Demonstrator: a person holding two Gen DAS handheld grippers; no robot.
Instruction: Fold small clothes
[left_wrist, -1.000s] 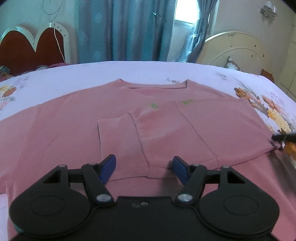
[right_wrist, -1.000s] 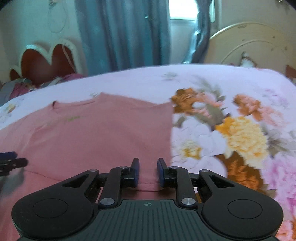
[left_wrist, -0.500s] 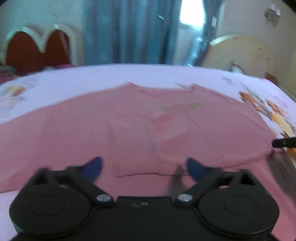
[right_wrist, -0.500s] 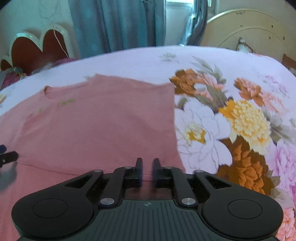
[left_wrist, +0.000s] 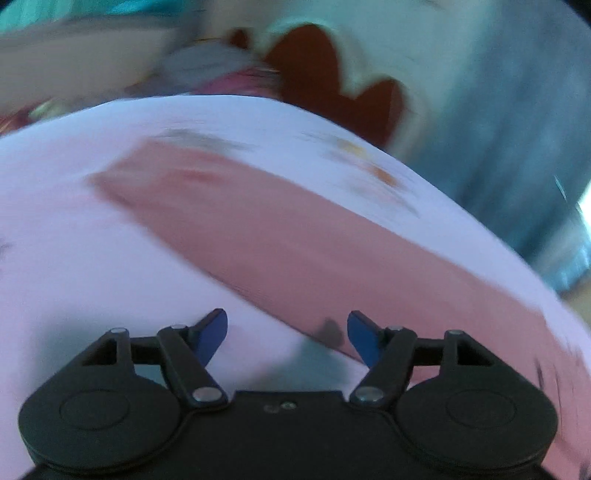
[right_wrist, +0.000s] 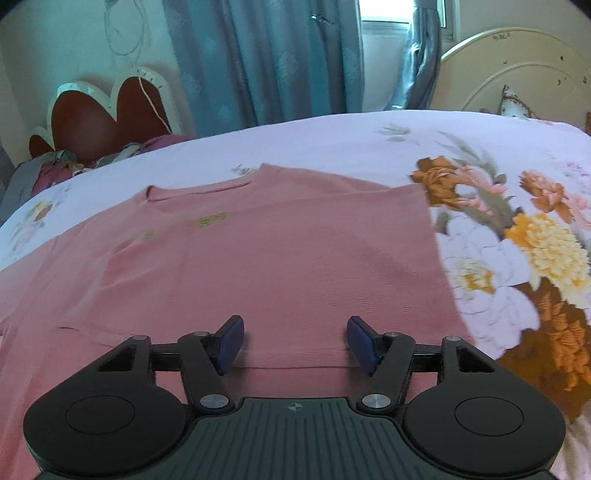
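A pink long-sleeved sweater (right_wrist: 266, 266) lies flat on the bed, its right side folded over the chest, neckline at the far side. My right gripper (right_wrist: 293, 341) is open and empty, low over the folded edge near the hem. The left wrist view is blurred and tilted: the sweater's unfolded left sleeve (left_wrist: 258, 236) stretches away across the sheet. My left gripper (left_wrist: 286, 336) is open and empty, over the sheet at the sleeve's near edge.
The bed has a lilac sheet (right_wrist: 332, 140) with large orange and yellow flowers (right_wrist: 546, 243) on the right. A heart-shaped red headboard (right_wrist: 107, 114), blue curtains (right_wrist: 258, 59) and a cream headboard (right_wrist: 517, 74) stand behind. Clothes pile (right_wrist: 55, 166) at far left.
My right gripper has opened, letting go of the folded sweater edge. My left gripper has swung fast to the left, toward the unfolded sleeve, and its view has tilted.
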